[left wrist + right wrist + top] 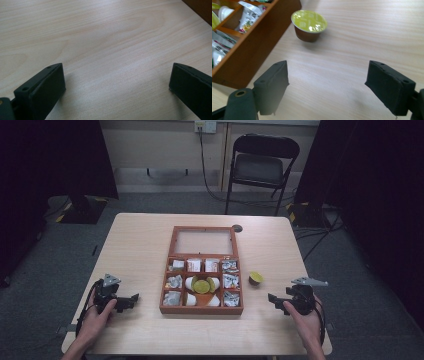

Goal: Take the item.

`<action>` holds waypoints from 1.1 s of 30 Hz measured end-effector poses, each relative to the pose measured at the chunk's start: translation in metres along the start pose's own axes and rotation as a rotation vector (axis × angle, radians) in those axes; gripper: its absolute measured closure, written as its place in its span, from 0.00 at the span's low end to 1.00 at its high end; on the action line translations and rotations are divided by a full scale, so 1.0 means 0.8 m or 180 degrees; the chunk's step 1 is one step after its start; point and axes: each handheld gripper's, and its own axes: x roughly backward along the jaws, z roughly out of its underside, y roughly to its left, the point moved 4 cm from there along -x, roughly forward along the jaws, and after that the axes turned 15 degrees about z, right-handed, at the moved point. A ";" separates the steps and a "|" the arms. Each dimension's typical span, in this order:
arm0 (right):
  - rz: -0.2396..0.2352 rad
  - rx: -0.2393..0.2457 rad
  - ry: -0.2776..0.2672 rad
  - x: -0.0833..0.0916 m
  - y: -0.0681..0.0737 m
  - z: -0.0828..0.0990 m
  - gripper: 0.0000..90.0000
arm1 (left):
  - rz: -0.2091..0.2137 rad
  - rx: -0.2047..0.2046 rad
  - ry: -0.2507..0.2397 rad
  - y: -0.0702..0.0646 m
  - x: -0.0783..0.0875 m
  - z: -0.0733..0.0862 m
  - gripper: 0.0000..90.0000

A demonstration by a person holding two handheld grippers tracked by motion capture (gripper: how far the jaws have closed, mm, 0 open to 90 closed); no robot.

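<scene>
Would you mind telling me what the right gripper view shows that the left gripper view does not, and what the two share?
Right gripper view alone: a capsule with a yellow-green foil lid on the table, beside the wooden box, and the box's compartments of white packets.
Left gripper view alone: nothing of its own, just a sliver of the wooden box at the top right corner.
Both: the light wooden table, two open black jaws with nothing between them, and that box.

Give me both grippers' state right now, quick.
Left gripper: open, holding nothing, over bare table.
Right gripper: open, holding nothing; the green-lidded capsule lies ahead of it, beside the wooden box.
</scene>
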 end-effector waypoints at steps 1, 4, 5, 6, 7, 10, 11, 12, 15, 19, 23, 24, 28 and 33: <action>0.0013 -0.0005 0.0010 0.000 -0.002 0.003 0.19 | 0.0000 0.0004 -0.0003 0.000 0.000 0.000 0.00; 0.0055 -0.0023 0.0051 0.001 -0.008 0.012 0.19 | -0.0004 -0.0001 -0.0001 0.000 0.000 0.000 0.00; 0.0068 -0.0035 0.0057 0.001 -0.010 0.015 0.19 | -0.0006 0.0002 -0.0002 0.000 0.000 0.000 0.00; 0.0087 -0.0049 0.0066 0.001 -0.012 0.018 0.19 | -0.0003 0.0003 -0.0003 0.000 0.000 0.000 0.00; 0.0112 -0.0069 0.0072 0.001 -0.015 0.020 0.19 | 0.0004 0.0006 -0.0003 0.000 0.000 0.000 0.00; 0.0177 -0.0118 0.0101 -0.002 -0.023 0.024 0.19 | 0.0004 0.0006 -0.0004 0.000 0.000 0.000 0.00; 0.0199 -0.0126 0.0112 -0.003 -0.025 0.025 0.19 | 0.0001 0.0003 -0.0003 0.000 0.000 0.000 0.00; 0.0215 -0.0132 0.0126 -0.004 -0.027 0.026 0.19 | 0.0001 0.0004 -0.0004 0.000 0.000 0.000 0.00; 0.0372 -0.0093 0.0190 -0.008 -0.033 0.032 0.19 | -0.0001 -0.0005 0.0005 0.000 0.000 0.000 0.00; 0.0534 -0.0053 0.0196 -0.010 -0.036 0.038 0.20 | 0.0001 -0.0009 0.0010 0.000 0.001 0.000 0.00; 0.0605 -0.0040 0.0240 -0.014 -0.036 0.043 0.19 | 0.0000 -0.0005 0.0003 -0.001 0.000 0.001 0.00; 0.0621 -0.0059 0.0216 -0.014 -0.036 0.043 0.19 | -0.0002 -0.0004 -0.0002 -0.001 0.000 0.001 0.00; 0.0736 -0.0022 0.0136 -0.015 -0.039 0.047 0.19 | -0.0003 -0.0005 0.0001 -0.001 0.000 0.001 0.00; 0.0799 -0.0026 0.0016 -0.018 -0.037 0.051 0.15 | -0.0008 -0.0009 0.0001 -0.001 0.001 0.001 0.00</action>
